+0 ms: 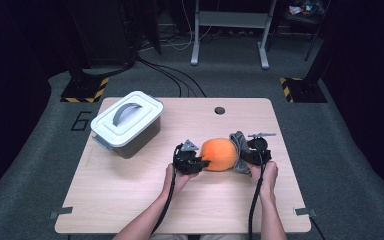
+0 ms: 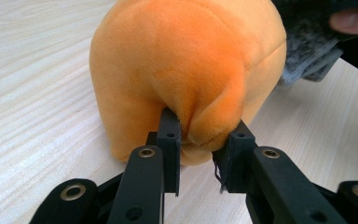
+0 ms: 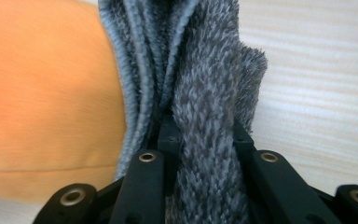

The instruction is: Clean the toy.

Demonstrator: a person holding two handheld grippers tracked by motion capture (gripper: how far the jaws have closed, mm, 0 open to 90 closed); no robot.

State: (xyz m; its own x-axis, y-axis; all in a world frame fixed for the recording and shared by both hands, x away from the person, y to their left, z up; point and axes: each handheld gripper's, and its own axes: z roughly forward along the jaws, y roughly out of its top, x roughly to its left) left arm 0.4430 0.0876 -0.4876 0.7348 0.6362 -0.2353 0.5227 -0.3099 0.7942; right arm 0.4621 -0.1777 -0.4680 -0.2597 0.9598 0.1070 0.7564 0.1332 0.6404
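Plush toy (image 1: 219, 154) orange; cloth (image 3: 200, 93) mottled grey, edge perhaps bluish; box (image 1: 127, 122) white-lidded.

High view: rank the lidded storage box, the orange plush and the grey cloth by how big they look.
1. lidded storage box, clearly the largest.
2. orange plush.
3. grey cloth, bunched and partly hidden by the right gripper, so it may be bigger than it looks.

Two hand-held tongs, both black. Left tongs (image 1: 198, 162): boxy black body, grey three-cornered plate on top, black cable trailing toward the near edge. Right tongs (image 1: 247, 156): black body, grey plate on top, black cable too. Close up, each jaw is a flat black link arm with brass-ringed rivet holes and a square black pad block. Forearms bare, no sleeves in sight.
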